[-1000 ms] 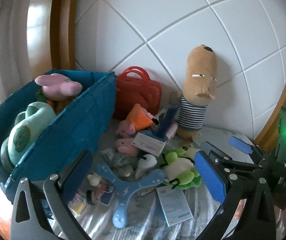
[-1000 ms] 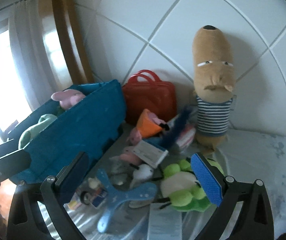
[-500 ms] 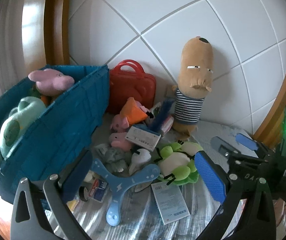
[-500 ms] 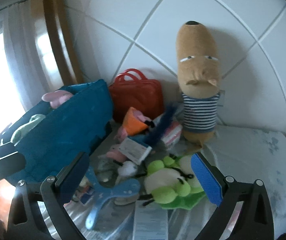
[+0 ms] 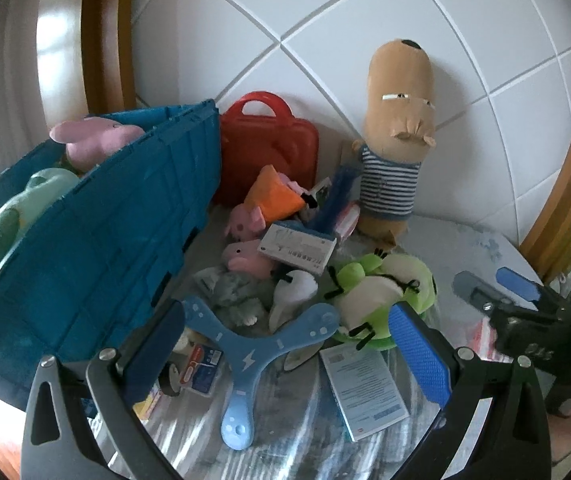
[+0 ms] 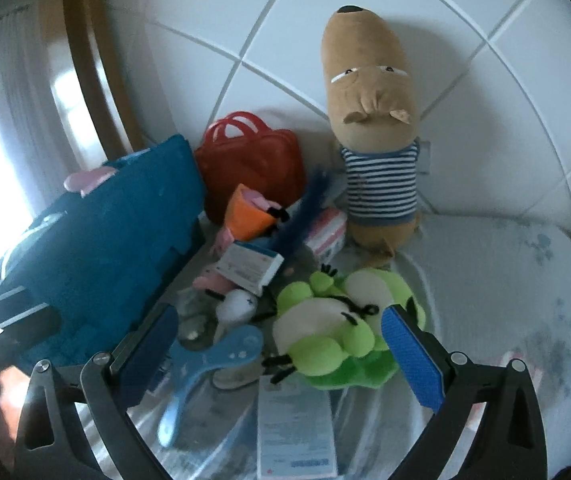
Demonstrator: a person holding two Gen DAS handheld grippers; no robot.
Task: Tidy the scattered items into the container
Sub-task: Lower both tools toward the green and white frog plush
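Observation:
A blue crate (image 5: 105, 248) on the left holds a pink plush (image 5: 93, 140) and a pale green plush (image 5: 13, 216). Loose toys lie beside it on the table: a green frog plush (image 5: 381, 292) (image 6: 341, 332), a blue three-armed boomerang (image 5: 245, 356) (image 6: 205, 360), a white barcode box (image 5: 297, 248), a booklet (image 5: 365, 384) and small pink, grey and white plushes. My left gripper (image 5: 285, 344) hangs open above the boomerang. My right gripper (image 6: 281, 348) (image 5: 493, 286) is open, low over the frog's near side. Neither holds anything.
A tall brown plush dog (image 5: 397, 128) in a striped shirt leans on the tiled wall behind the pile, next to a red plastic case (image 5: 273, 148). Wooden frames stand at both sides. The white tabletop (image 6: 505, 280) stretches to the right of the frog.
Both grippers stayed open and empty. The right gripper has come closer to the frog plush, which now looks larger. The left view has tilted slightly, the pile sitting more central.

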